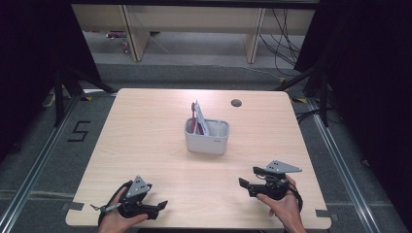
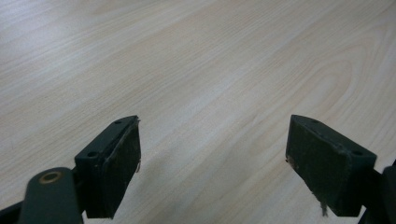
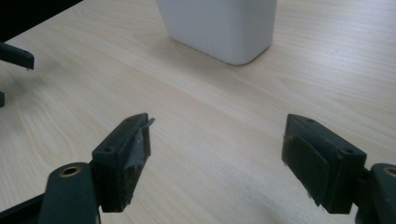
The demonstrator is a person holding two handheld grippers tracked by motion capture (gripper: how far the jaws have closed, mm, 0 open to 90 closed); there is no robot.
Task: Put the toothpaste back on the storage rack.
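Both grippers, left [image 1: 154, 208] and right [image 1: 247, 184], rest with jaws spread, holding nothing. Mid-bench stands the white caddy [image 1: 207, 136] (likely light, rigid, slick plastic); its rim or divider seems the best hold.

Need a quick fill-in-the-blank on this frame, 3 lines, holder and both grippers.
1. The white holder stands on the ____ table.
2. Both the left gripper and the right gripper have their jaws ____.
3. The red and white items stand in the holder's ____ compartment.

Missing words: wooden; open; left
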